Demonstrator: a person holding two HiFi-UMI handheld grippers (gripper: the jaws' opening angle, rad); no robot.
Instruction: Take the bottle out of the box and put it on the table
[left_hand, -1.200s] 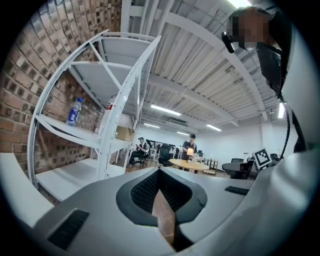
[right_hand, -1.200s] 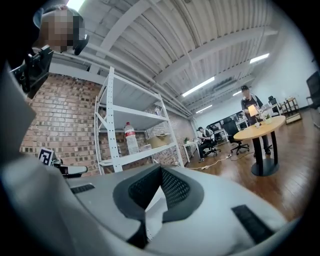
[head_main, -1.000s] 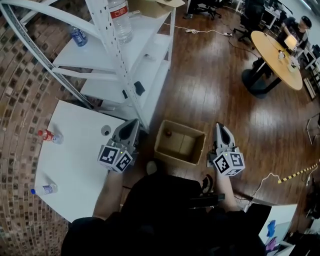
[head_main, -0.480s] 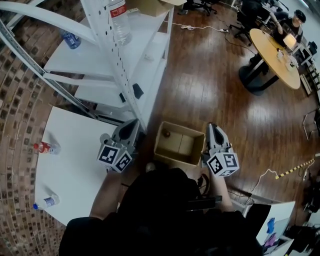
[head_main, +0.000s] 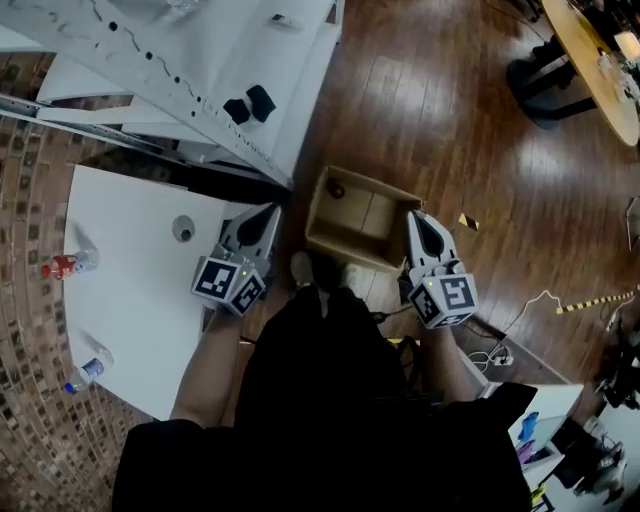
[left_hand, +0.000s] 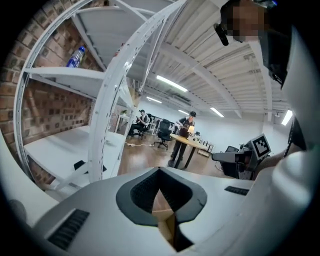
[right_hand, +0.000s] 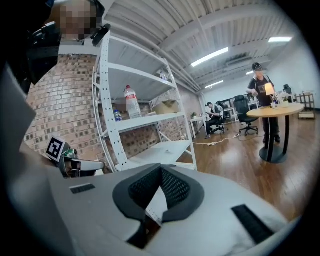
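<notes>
An open cardboard box (head_main: 378, 214) stands on the wooden floor in front of the person's feet. A small reddish round object (head_main: 337, 190) sits in its far left corner, too small to make out. My left gripper (head_main: 269, 213) is shut and empty, just left of the box, at the white table's edge. My right gripper (head_main: 414, 218) is also shut and empty, and hangs over the box's right rim. In the left gripper view the shut left gripper (left_hand: 160, 173) shows cardboard (left_hand: 163, 210) through the gap below its tips. The right gripper (right_hand: 161, 170) is shut too in its own view.
A white table (head_main: 130, 300) at the left bears a red-labelled bottle (head_main: 65, 265), a blue-labelled bottle (head_main: 85, 372) and a small round item (head_main: 182, 230). White metal shelving (head_main: 250, 70) rises behind the box. A round wooden table (head_main: 590, 50) stands far right. Cables (head_main: 500, 355) lie on the floor.
Both grippers have sunk and come closer to the box, the right one now at its right rim. The head has leaned forward, so the shelves fill the top.
</notes>
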